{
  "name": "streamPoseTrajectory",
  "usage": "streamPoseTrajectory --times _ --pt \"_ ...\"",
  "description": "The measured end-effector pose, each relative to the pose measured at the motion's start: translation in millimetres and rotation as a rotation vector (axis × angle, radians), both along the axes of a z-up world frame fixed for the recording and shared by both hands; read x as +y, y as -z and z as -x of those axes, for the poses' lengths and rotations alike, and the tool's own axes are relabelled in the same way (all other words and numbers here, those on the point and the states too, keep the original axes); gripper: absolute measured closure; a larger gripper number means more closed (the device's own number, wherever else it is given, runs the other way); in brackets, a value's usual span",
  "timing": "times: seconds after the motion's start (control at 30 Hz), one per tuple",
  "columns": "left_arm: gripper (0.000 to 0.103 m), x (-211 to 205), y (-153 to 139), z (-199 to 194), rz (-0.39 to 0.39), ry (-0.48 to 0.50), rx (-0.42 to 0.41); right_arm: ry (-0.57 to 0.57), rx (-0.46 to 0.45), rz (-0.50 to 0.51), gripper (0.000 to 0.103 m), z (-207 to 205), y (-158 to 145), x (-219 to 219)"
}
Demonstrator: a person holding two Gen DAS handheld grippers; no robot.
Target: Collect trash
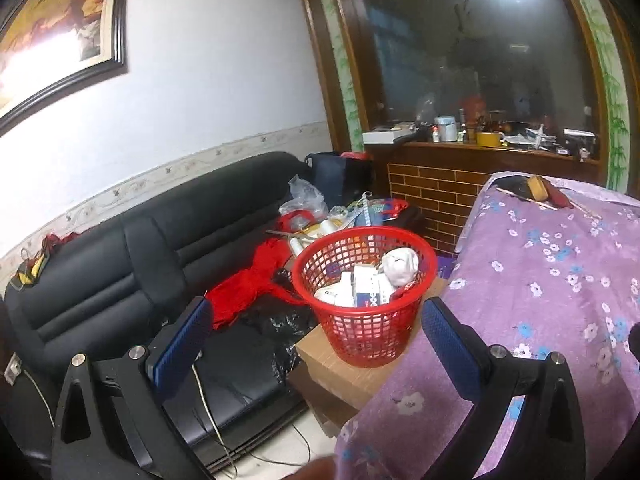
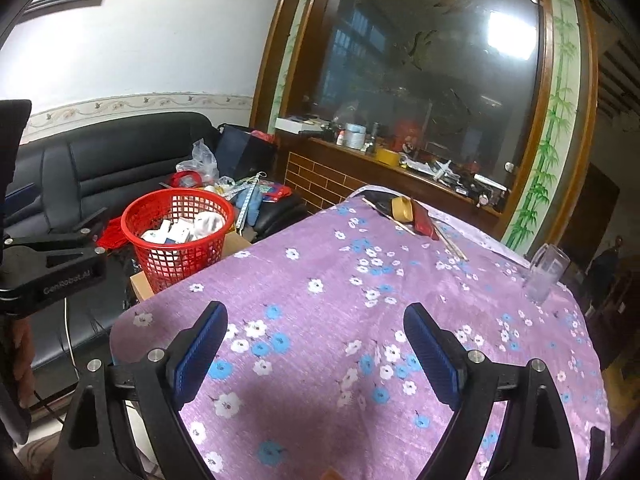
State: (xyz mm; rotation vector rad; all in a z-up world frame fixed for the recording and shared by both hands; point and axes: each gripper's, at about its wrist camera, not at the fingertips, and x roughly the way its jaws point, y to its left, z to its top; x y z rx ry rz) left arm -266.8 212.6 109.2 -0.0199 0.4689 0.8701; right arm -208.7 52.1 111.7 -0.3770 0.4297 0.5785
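Right gripper (image 2: 316,334): jaws wide, empty, over purple floral tablecloth (image 2: 320,280).
Left gripper (image 1: 316,330): spread, empty.
Red plastic mesh basket (image 1: 362,320): trash-filled, on cardboard box (image 1: 340,372).
Right view only: clear glass mug (image 2: 546,274), far edge.

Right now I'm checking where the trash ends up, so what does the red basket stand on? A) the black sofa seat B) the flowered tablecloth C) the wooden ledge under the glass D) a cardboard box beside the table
D: the red basket sits on a brown cardboard box wedged between the black sofa and the table with the purple flowered tablecloth.
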Motion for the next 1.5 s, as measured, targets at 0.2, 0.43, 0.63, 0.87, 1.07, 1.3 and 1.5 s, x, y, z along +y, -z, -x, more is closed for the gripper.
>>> streamPoseTrajectory --times 0.2,0.43,0.63,0.87,1.07,1.3,1.5 --pt "0.000 13 7 1 0.052 -0.018 -0.001 0.011 0.018 0.008 0.011 -6 5 0" --pt "0.000 13 12 2 0.050 -0.002 0.014 0.001 0.025 0.021 0.010 -8 9 6" --pt "0.000 13 15 0 0.062 0.011 0.020 0.000 0.029 0.031 0.010 -8 12 10" --pt "0.000 12 16 -1 0.062 0.011 0.021 -0.011 0.034 0.040 0.010 -8 14 12" --pt "0.000 12 16 -2 0.059 0.013 0.028 -0.007 0.041 0.037 0.011 -11 16 11" --pt "0.000 12 15 -2 0.054 0.008 0.031 -0.005 0.041 0.039 0.010 -11 16 12" --pt "0.000 13 15 -2 0.053 0.005 0.029 -0.006 0.040 0.038 0.010 -11 16 12"
